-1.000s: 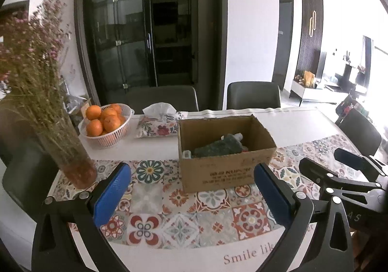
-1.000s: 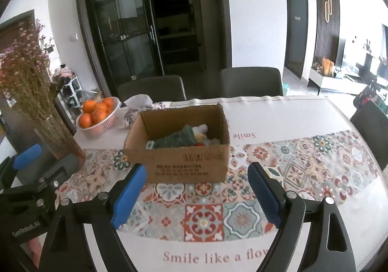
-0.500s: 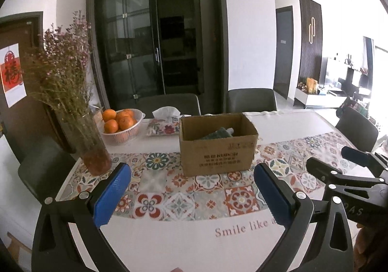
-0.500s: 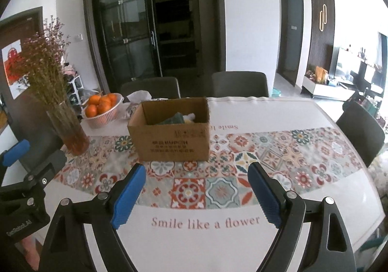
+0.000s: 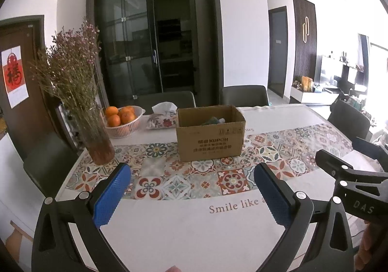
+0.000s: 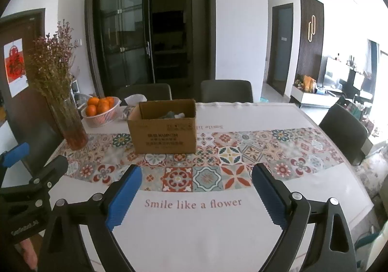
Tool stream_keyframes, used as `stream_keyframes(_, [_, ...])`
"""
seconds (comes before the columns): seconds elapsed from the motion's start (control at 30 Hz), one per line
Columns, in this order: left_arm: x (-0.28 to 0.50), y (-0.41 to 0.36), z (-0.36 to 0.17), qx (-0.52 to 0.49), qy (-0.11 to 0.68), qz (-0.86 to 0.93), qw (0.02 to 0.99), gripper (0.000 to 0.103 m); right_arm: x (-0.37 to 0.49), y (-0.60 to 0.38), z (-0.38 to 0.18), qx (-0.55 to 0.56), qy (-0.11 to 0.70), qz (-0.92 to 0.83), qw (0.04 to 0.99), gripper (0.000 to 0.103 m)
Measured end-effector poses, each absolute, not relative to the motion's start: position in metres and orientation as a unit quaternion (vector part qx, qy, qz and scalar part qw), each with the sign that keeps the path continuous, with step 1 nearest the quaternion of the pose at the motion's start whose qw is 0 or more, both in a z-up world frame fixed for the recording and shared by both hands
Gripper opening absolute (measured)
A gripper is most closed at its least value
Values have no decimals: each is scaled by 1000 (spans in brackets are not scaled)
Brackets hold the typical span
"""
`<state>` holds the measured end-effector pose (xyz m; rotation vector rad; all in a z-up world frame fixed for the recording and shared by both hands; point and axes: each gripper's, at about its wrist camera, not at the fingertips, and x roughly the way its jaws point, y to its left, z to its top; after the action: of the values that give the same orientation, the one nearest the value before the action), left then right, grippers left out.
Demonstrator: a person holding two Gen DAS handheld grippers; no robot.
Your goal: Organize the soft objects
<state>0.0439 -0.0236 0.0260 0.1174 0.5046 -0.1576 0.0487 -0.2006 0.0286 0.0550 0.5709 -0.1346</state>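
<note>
A: Item one, table (image 6: 254, 116). What do I log?

B: From my station: a rounded top under a white cloth (image 6: 194, 230) with a band of patterned tile print across the middle. The right wrist view gives me the whole motto, "Smile like a flower"; the left wrist view cuts it off behind a finger.

A: Item two?

B: Cardboard box (image 5: 210, 133), brown, open-topped, square-cornered, printed on its front, standing on the tile band at twelve o'clock from both cameras. Soft objects (image 5: 214, 120) lie inside it: a dark green bundle with something pale beside it, only partly visible over the rim. I cannot name them further.

A: Surroundings, by size.

B: Glass vase (image 5: 98, 143) of dried purple sprigs at ten o'clock, upright. White ribbed basket (image 5: 125, 126) of oranges behind it. Floral tissue pack (image 5: 162, 121) between basket and box in the left view; in the right view the box hides most of it.

A: The tools?

B: Left gripper (image 5: 192, 177): black frame, blue textured pads, jaws spread wide with nothing between, held low over the near cloth and aimed at the box. Right gripper (image 6: 196, 175): same build, jaws equally wide apart and bare, same level heading. Each camera catches its neighbour edgewise, at three o'clock in the left view and at nine o'clock in the right.
</note>
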Motion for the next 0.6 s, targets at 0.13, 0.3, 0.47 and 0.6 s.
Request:
stream_keyframes(0.13, [30, -24, 27, 62, 242, -81, 965, 103, 34, -199, 28, 28, 281, -66, 957, 94])
stream_keyframes(0.3, [17, -22, 30, 67, 234, -79, 967, 103, 21, -199, 29, 29, 277, -66, 958, 94])
stream_keyframes(0.47, [9, -20, 30, 68, 231, -81, 967, 103, 13, -197, 31, 27, 274, -68, 959, 94])
stream_keyframes(0.6, [5, -20, 30, 64, 232, -85, 967, 103, 6, -196, 32, 26, 271, -68, 960, 94])
